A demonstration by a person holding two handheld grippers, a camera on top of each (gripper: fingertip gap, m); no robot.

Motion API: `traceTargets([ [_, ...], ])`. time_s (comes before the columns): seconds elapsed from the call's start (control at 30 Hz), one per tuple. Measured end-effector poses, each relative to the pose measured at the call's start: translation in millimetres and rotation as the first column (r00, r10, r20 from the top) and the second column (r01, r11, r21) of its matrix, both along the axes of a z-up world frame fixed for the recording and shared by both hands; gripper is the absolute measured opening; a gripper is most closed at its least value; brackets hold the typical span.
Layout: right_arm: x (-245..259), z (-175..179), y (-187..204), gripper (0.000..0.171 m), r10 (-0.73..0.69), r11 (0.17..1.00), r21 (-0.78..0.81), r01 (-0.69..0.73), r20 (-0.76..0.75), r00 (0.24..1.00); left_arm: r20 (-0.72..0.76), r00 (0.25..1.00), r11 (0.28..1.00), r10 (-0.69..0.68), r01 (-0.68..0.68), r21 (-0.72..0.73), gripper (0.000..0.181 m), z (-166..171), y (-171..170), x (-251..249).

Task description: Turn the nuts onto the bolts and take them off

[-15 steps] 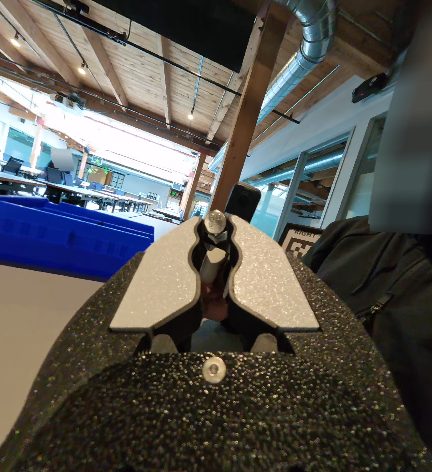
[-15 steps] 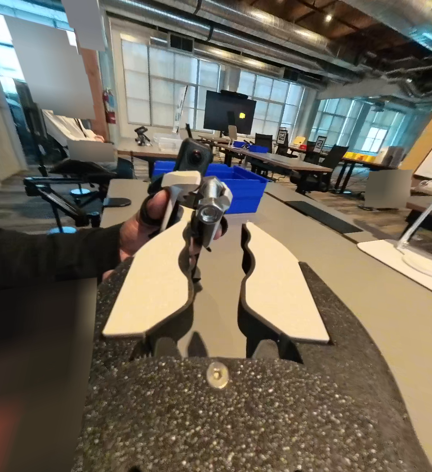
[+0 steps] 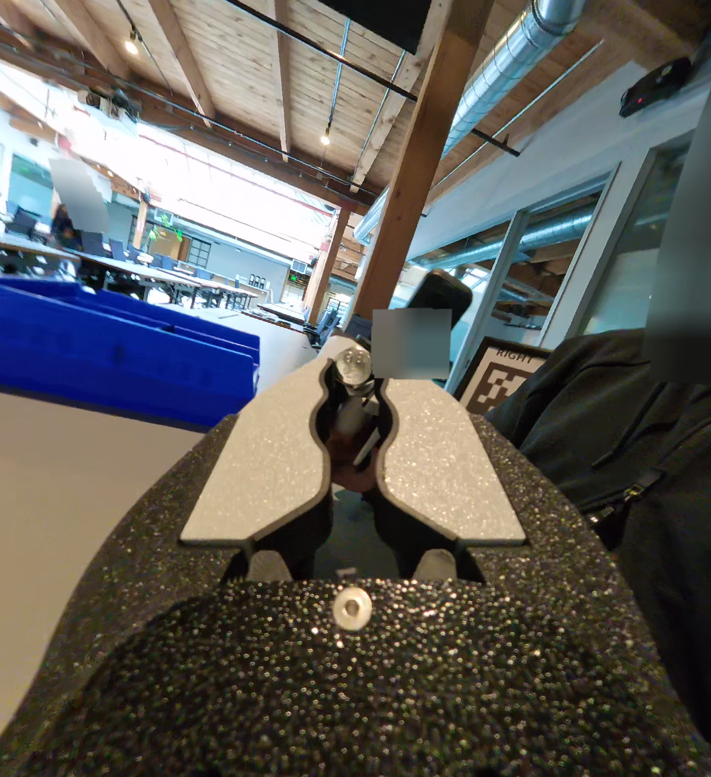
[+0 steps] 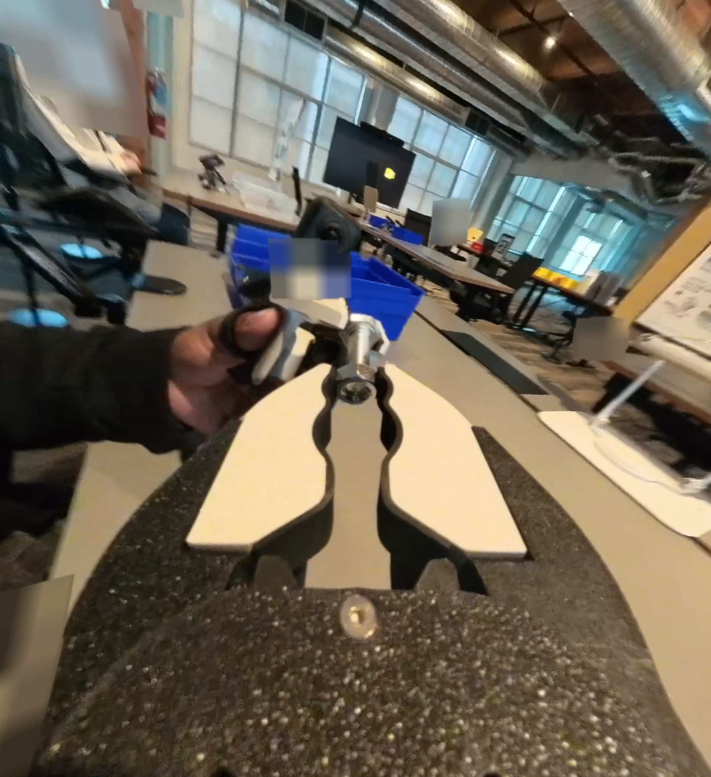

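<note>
Grey table (image 4: 492, 420) in open workshop; left hand-held gripper (image 3: 351, 378) pinching bolt (image 3: 353, 365), right hand-held gripper (image 4: 356, 374) clamping nut (image 4: 356, 372).

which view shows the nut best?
Right wrist view: the nut sits face-on at the end of the bolt, between the right claw tips. Left wrist view shows only the bolt head; the nut is hidden.

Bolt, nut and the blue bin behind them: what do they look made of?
The bolt looks like bright plated steel: silvery, shiny, with crisp threads catching light. The nut at the right claw's tips looks like the same polished metal, hex faces glinting. The blue bin looks like moulded plastic: uniform saturated colour, smooth thin walls, though it is blurred here.
</note>
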State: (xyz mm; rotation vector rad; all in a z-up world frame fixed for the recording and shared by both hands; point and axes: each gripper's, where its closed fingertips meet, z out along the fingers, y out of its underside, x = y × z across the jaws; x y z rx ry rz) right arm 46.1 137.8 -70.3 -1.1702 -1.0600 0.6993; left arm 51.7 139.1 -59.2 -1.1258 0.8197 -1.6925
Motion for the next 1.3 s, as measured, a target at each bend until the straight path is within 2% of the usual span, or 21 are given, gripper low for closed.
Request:
traceTargets([
  [0.13,4,-9,8,0.018,-0.166,0.96,0.251,0.123,0.161,0.973,0.004,0.998,0.988,-0.069,0.069,-0.14,0.016,-10,7,2],
  [0.27,7,-14,12,0.019,-0.352,0.827,0.538,0.163,0.269,0.897,0.011,0.993,0.969,-0.117,0.116,-0.219,0.017,-16,9,3],
  [0.33,7,-12,10,0.018,-0.382,0.789,0.592,0.162,0.268,0.884,0.02,0.991,0.968,-0.129,0.13,-0.214,0.017,-15,7,3],
  [0.43,6,-11,8,0.018,-0.387,0.778,0.606,0.165,0.255,0.886,0.029,0.991,0.968,-0.134,0.137,-0.211,0.017,-14,6,3],
  [0.57,4,-9,5,0.019,-0.311,0.845,0.51,0.162,0.221,0.925,0.032,0.992,0.976,-0.119,0.123,-0.177,0.017,-10,4,2],
  [0.7,-1,-11,4,0.032,-0.234,0.907,0.396,0.139,0.202,0.951,0.045,0.993,0.981,-0.111,0.116,-0.153,0.017,-7,3,0],
  [0.87,-3,-11,5,0.039,-0.181,0.951,0.282,0.129,0.167,0.969,0.052,0.994,0.986,-0.095,0.101,-0.133,0.017,-4,3,-2],
  [1.0,-2,-4,3,0.041,-0.037,0.999,0.033,0.036,0.034,0.999,0.045,0.999,0.999,-0.02,0.022,-0.042,0.017,2,3,-6],
  [1.13,2,4,0,0.04,0.149,0.949,-0.254,-0.188,-0.164,0.975,0.022,0.998,0.996,0.051,-0.052,0.072,0.016,7,-2,-6],
  [1.3,8,10,-1,0.04,0.227,0.881,-0.352,-0.316,-0.272,0.935,0.038,0.997,0.993,0.075,-0.078,0.09,0.016,10,-1,-8],
])
